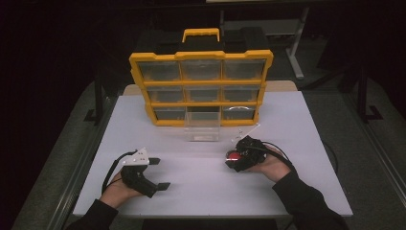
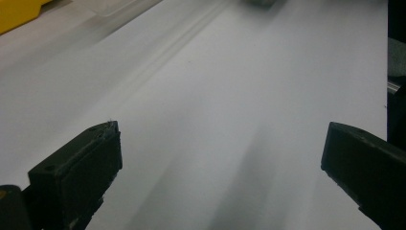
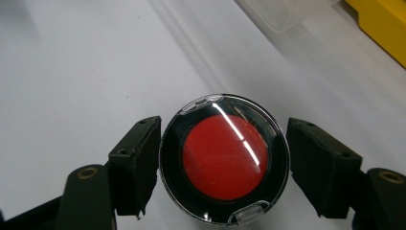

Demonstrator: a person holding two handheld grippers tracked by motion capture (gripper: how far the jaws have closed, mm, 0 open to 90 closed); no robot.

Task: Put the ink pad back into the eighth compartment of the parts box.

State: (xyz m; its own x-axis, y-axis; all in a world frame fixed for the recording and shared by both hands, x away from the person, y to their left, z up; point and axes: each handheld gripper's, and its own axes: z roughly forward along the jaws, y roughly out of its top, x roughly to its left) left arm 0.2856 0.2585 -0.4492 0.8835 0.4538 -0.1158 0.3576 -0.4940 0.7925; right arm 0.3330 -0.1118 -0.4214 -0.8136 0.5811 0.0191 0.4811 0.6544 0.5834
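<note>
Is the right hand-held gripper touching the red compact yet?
Cannot tell. In the right gripper view, the compact sits between the jaws: left jaw looks against its rim, right shows a sliver of gap.

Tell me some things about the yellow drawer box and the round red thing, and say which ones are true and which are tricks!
1. The yellow organizer stands at the far side of the white table. True.
2. The round red compact sits between the jaws of the right gripper. True.
3. The left gripper holds the compact. False: its jaws stand wide apart with just bare table between them.
4. All nine drawers are pushed in. False: the clear drawer in the bottom middle is pulled out onto the table.
5. The organizer has a yellow handle on top. True.
</note>
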